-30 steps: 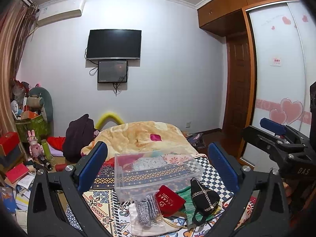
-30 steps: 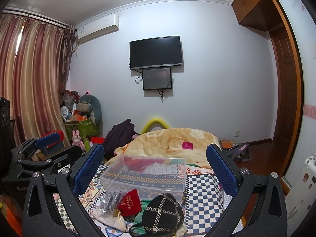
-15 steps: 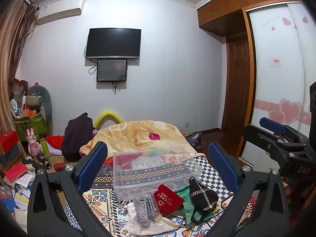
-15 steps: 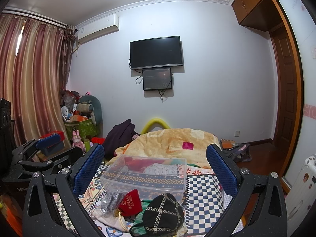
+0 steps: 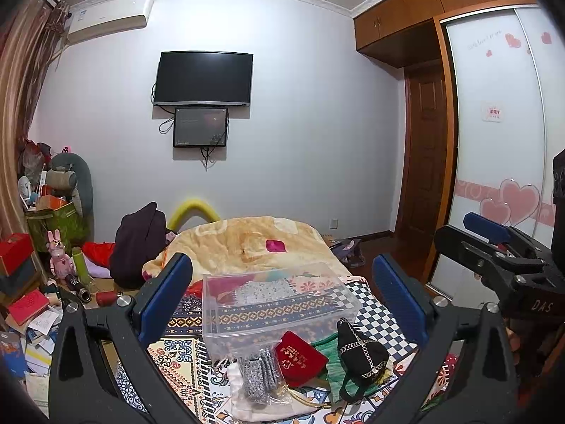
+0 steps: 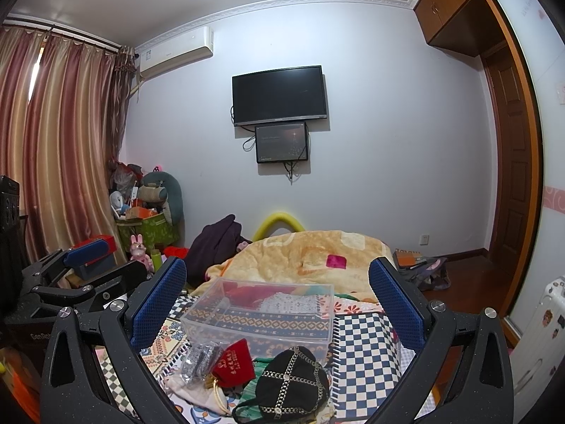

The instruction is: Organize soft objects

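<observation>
A clear plastic bin [image 5: 279, 304] [image 6: 261, 314] stands empty on the patterned bedspread [image 5: 183, 318]. In front of it lies a pile of soft items: a grey knitted piece in a clear bag [image 5: 259, 376] [image 6: 199, 357], a red pouch [image 5: 300, 358] [image 6: 235, 362], a green cloth [image 5: 333, 364], and a black cap with chain trim [image 5: 360, 351] [image 6: 291, 381]. My left gripper [image 5: 282, 296] is open and empty, held above the bed. My right gripper [image 6: 277, 302] is open and empty too. Each gripper shows in the other's view, the right [image 5: 494, 247] and the left [image 6: 77, 275].
An orange blanket [image 5: 254, 243] covers the far end of the bed, with a dark jacket [image 5: 141, 243] beside it. Boxes, toys and papers [image 5: 31, 282] clutter the floor at left. A wardrobe with sliding doors [image 5: 501, 141] stands at right.
The left wrist view has shifted slightly, as the gripper drifts a little; the objects on the bed have not moved. Both grippers stay open.
</observation>
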The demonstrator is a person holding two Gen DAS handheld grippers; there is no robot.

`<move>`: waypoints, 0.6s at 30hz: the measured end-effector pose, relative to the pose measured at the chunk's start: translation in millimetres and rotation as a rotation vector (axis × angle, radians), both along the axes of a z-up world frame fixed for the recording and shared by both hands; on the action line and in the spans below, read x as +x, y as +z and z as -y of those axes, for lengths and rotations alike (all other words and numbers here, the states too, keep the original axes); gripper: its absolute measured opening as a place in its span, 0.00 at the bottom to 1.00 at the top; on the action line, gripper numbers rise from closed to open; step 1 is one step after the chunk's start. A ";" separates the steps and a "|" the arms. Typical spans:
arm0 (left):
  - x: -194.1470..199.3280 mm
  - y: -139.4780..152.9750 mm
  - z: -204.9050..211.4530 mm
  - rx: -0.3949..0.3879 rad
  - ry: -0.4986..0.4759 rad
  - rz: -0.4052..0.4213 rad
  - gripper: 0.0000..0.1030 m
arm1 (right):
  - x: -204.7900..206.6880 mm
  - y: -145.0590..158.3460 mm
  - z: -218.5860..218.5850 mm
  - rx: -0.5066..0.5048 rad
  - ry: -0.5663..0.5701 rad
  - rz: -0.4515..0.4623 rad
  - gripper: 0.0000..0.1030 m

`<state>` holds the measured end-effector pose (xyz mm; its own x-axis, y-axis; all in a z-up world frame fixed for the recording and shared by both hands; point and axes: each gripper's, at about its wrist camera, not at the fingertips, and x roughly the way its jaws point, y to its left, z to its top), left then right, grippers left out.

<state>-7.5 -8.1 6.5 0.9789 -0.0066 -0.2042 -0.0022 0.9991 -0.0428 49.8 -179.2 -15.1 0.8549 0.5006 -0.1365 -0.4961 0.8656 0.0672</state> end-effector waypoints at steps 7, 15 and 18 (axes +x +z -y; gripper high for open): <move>1.1 -1.4 -0.1 -0.003 0.000 -0.009 1.00 | -0.1 1.2 0.8 0.002 0.002 0.000 1.00; 9.1 -15.7 -2.8 -0.010 0.002 -0.061 1.00 | 9.5 -8.3 -0.7 -0.014 -0.002 -0.051 1.00; 16.9 -26.4 -6.1 -0.028 -0.008 -0.103 1.00 | 16.2 -19.5 -1.7 -0.033 -0.002 -0.091 1.00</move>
